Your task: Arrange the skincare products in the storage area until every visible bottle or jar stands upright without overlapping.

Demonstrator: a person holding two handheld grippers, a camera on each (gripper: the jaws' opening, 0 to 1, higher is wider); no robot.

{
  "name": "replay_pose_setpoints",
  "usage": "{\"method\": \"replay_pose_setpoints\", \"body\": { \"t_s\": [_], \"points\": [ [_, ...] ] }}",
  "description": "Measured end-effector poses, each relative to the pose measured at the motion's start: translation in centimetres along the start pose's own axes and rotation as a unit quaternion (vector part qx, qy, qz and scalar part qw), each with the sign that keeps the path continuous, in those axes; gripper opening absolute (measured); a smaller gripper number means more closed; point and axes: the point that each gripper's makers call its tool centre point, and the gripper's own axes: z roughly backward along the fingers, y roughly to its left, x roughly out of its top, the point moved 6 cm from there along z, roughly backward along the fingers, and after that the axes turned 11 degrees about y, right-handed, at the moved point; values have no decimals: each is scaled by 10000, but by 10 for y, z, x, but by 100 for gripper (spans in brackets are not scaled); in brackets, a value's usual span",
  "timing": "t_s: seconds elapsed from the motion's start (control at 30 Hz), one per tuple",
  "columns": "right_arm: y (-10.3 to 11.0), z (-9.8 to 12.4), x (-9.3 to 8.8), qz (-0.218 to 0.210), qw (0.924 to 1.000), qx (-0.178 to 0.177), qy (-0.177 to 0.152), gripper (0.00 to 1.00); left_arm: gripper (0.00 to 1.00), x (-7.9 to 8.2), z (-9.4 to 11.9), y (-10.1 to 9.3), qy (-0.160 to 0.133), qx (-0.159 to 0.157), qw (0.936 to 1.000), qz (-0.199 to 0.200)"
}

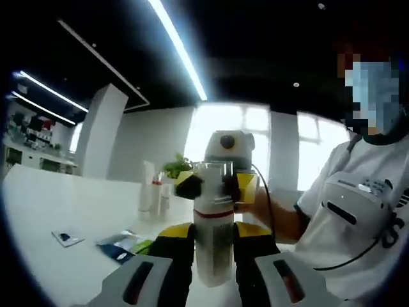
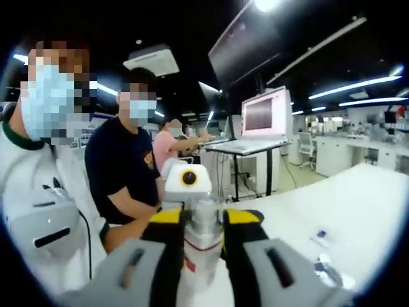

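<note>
Broadly, the biggest thing in either view is the white table (image 1: 57, 217), a long bare surface that also stretches off behind in the right gripper view (image 2: 358, 198). Next in size is the person in the white shirt (image 1: 358, 211) holding both tools up at chest height, well above the tabletop, apparently so the two can work on one item between them.

That item is a white skincare bottle (image 1: 214, 246) with a red band and a clear cap, held upright in mid-air, not yet in any storage spot. The left gripper (image 1: 214, 256) is clamped on its body, yellow-and-black jaws pressed against both sides. From the far side the right gripper (image 1: 217, 182) closes around the clear cap; in its own view the right gripper (image 2: 203, 246) hugs the same bottle (image 2: 201, 249) near its neck. Two holds on one bottle look like a handover or a cap adjustment, though which one I cannot tell.

Farther back on the table stand a few pale bottles (image 1: 152, 188) beside a small green plant (image 1: 176, 167), probably the storage area. Smallest are the flat sachets (image 1: 124, 244) and a little card (image 1: 66, 238) lying loose on the table, near the left jaw.
</note>
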Motion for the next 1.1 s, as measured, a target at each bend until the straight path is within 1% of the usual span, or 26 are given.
{"method": "replay_pose_setpoints", "body": {
  "t_s": [0.1, 0.2, 0.27, 0.3, 0.33, 0.4, 0.5, 0.57, 0.63, 0.77, 0.83, 0.9, 0.97, 1.07, 1.1],
  "points": [
    [-1, 3, 0, -31, 9998, -157, -95, 23, 23, 3, 0, 2, -3, 290, 9991, -308],
    [-6, 7, 0, -87, 9987, -471, -174, 23, 23, 6, 1, 6, 4, 620, 9965, -563],
    [-7, 9, 2, -170, 9977, -576, -301, 23, 23, 9, 0, 5, -52, 699, 9955, -644],
    [-9, 10, 3, -187, 9972, -639, -353, 23, 23, 11, 0, 6, -104, 781, 9940, -757],
    [-9, 11, 3, -195, 9968, -684, -366, 22, 23, 11, 0, 5, -112, 813, 9935, -788],
    [-10, 11, 2, -236, 9965, -719, -344, 22, 23, 10, -2, 6, -32, 851, 9931, -804],
    [-14, 11, -1, -304, 9949, -908, -315, 22, 23, 7, -4, 10, 195, 1094, 9879, -1084],
    [-17, 11, -4, -409, 9925, -1108, -314, 22, 23, 5, -5, 13, 344, 1264, 9835, -1249],
    [-19, 11, -5, -464, 9913, -1187, -315, 23, 23, 5, -6, 14, 391, 1329, 9820, -1283],
    [-21, 10, -6, -452, 9882, -1447, -218, 23, 24, 6, -8, 19, 582, 1589, 9748, -1453],
    [-24, 10, -6, -414, 9864, -1579, -169, 23, 24, 6, -9, 20, 632, 1671, 9729, -1470],
    [-24, 10, -6, -346, 9844, -1719, -132, 23, 25, 8, -9, 21, 631, 1749, 9711, -1495],
    [-25, 10, -6, -278, 9822, -1855, -113, 23, 26, 9, -9, 21, 608, 1782, 9707, -1493],
    [-26, 9, -7, -168, 9759, -2170, -130, 23, 27, 11, -10, 22, 604, 1901, 9680, -1522],
    [-26, 9, -7, -164, 9754, -2193, -131, 23, 27, 12, -11, 23, 606, 1926, 9678, -1505]
  ]
}}
